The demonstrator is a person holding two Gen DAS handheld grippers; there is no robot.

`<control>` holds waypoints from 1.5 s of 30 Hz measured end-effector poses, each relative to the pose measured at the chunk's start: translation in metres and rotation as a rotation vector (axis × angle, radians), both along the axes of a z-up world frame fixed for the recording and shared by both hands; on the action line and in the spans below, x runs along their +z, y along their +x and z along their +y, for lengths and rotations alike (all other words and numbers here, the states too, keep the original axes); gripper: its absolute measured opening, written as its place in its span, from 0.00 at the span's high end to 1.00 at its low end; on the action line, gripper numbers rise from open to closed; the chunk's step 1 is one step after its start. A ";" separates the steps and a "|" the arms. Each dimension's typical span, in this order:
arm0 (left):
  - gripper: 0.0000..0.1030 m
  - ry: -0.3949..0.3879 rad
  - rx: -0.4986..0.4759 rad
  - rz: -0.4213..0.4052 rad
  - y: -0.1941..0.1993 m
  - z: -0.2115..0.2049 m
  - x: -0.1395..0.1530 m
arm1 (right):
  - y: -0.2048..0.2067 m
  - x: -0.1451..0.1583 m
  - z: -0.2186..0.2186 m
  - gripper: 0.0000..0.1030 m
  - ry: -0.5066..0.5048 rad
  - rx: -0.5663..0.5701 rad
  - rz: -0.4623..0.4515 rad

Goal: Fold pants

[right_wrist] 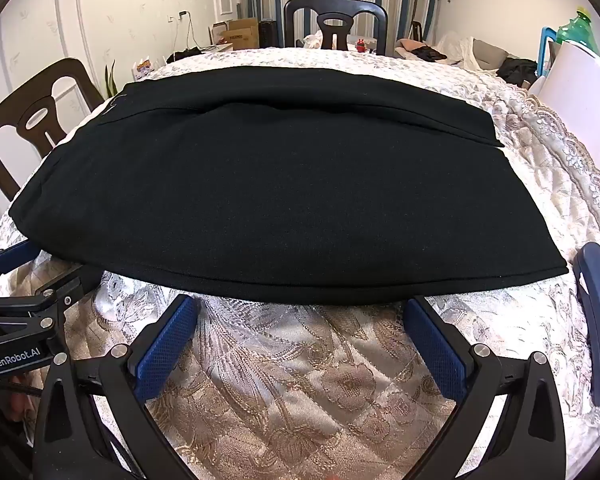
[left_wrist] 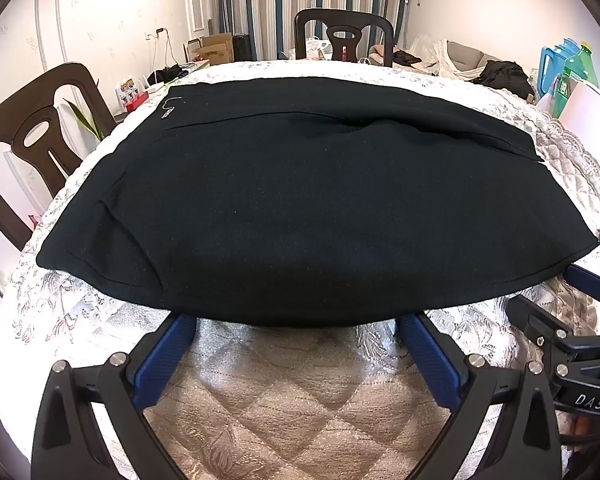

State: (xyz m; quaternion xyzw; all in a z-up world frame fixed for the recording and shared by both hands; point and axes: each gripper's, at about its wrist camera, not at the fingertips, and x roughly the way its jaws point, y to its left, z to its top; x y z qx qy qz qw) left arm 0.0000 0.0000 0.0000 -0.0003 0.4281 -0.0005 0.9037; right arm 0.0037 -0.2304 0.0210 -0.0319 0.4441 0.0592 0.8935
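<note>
Black pants (left_wrist: 300, 208) lying flat across the table's (left_wrist: 292, 400) middle, already doubled, near hem just short of the near edge. Left gripper (left_wrist: 296, 334) and right gripper (right_wrist: 300, 316) both spread wide, empty, tips at that hem. Best to slide low under both layers, pinch evenly, lift together, carry toward the far edge. Bare cloth beyond; chair (right_wrist: 334, 24) and clutter well clear.

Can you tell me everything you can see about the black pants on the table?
The black pants look like soft, matte knit cloth. They lie flat, folded into a wide layered slab, with a seam line running across the far part and a small pale mark near the far left corner. They rest on the quilted tablecloth. Both open grippers sit at the near edge.
</note>
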 end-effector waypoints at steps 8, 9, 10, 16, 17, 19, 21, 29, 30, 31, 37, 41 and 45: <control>0.00 0.001 0.000 0.000 0.000 0.000 0.000 | 0.000 0.000 0.000 0.00 -0.001 0.000 0.000; 0.00 0.001 0.000 0.000 0.000 0.000 0.000 | 0.000 0.000 0.000 0.00 -0.001 0.000 0.000; 0.00 0.000 0.001 0.000 0.000 0.000 0.000 | 0.000 0.000 0.000 0.00 -0.001 0.000 0.000; 0.00 0.005 0.011 -0.005 -0.001 -0.001 0.000 | 0.000 0.000 0.000 0.00 -0.001 0.000 0.000; 0.00 0.008 0.015 -0.006 -0.005 -0.001 -0.002 | 0.000 0.000 0.000 0.00 -0.001 0.000 0.001; 0.00 0.013 0.019 -0.007 -0.006 -0.001 0.001 | 0.000 0.000 0.000 0.00 0.000 0.003 0.004; 0.00 0.012 0.012 -0.003 -0.012 -0.005 0.004 | 0.000 0.001 -0.001 0.00 0.003 0.021 0.013; 0.00 -0.010 -0.059 0.021 -0.006 0.001 0.005 | -0.009 0.003 -0.008 0.00 0.055 0.080 0.022; 0.00 -0.008 -0.059 0.028 -0.005 0.001 0.006 | -0.009 0.006 -0.011 0.00 0.085 0.081 0.029; 0.01 -0.005 -0.067 0.039 -0.004 0.000 0.007 | -0.009 0.008 -0.014 0.01 0.120 0.079 0.033; 0.03 0.039 -0.096 -0.037 -0.016 -0.004 0.029 | -0.014 0.032 -0.022 0.03 0.198 0.086 -0.014; 0.03 0.088 -0.081 -0.173 -0.022 -0.003 0.060 | -0.025 0.057 -0.018 0.03 0.138 0.111 -0.137; 0.03 0.126 -0.050 -0.281 -0.019 -0.003 0.080 | -0.031 0.084 -0.014 0.03 0.098 0.121 -0.281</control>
